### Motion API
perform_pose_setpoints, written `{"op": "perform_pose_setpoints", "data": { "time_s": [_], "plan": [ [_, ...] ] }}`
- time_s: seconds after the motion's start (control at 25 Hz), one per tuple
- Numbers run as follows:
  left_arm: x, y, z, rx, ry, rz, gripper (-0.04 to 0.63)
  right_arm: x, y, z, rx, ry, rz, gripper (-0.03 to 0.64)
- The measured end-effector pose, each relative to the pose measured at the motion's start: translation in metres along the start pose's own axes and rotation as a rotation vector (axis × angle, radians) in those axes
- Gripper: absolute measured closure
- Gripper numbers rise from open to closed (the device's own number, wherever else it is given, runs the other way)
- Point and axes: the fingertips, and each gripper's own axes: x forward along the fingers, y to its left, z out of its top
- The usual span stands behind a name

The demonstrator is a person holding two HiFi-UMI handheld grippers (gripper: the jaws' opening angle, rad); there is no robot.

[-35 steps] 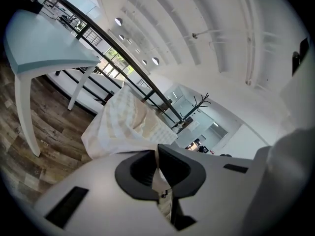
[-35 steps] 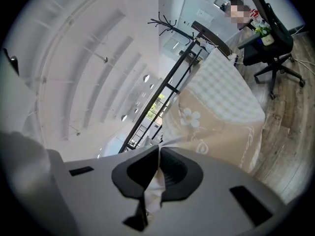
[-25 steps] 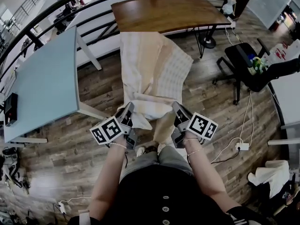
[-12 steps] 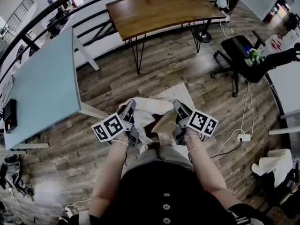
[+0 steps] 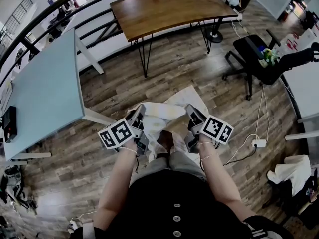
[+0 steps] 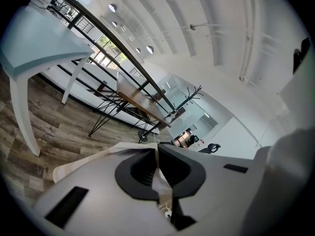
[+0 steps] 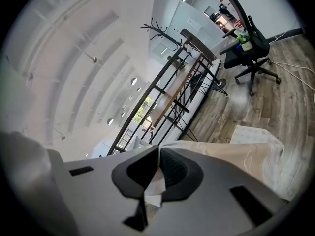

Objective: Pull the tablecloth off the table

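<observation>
The cream, faintly checked tablecloth [image 5: 162, 114] hangs bunched between my two grippers, and its far end lies on the wood floor. The brown wooden table [image 5: 169, 6] on black hairpin legs stands bare farther off. My left gripper [image 5: 139, 116] is shut on one edge of the cloth, close in front of my body. My right gripper [image 5: 191, 115] is shut on the other edge. In the left gripper view the jaws [image 6: 157, 157] pinch a thin fold of tablecloth [image 6: 93, 157]. In the right gripper view the jaws [image 7: 158, 165] also clamp tablecloth [image 7: 236, 154], which trails onto the floor.
A pale blue-grey table [image 5: 45, 93] stands at the left, its white leg near my left gripper. A black office chair [image 5: 261, 63] is at the right. A black railing [image 5: 75, 4] runs behind the tables. A power strip [image 5: 258, 143] with cables lies on the floor at the right.
A second ago the cloth still stretched from the wooden table to my grippers. It has since slid off, leaving the tabletop bare, and has dropped into a heap between the grippers.
</observation>
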Motion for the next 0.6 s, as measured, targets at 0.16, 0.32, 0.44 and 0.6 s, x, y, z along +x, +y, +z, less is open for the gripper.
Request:
{"op": "perform_pose_setpoints", "data": {
  "time_s": [0.16,0.32,0.44,0.6],
  "plan": [
    [-0.004,0.002,-0.004,-0.004,0.002,0.006,0.578,-0.003,-0.001,-0.005,0.002,0.010,0.004,0.588],
    [-0.004,0.001,-0.007,-0.009,0.003,0.007,0.580,-0.006,-0.002,-0.006,-0.019,0.015,-0.006,0.588],
    [-0.005,0.000,-0.009,-0.009,0.002,0.005,0.578,-0.008,-0.002,-0.007,-0.033,0.019,-0.005,0.588],
    [-0.006,-0.003,-0.010,-0.005,0.002,0.004,0.578,-0.012,-0.002,-0.008,-0.044,0.021,-0.008,0.588]
  ]
}}
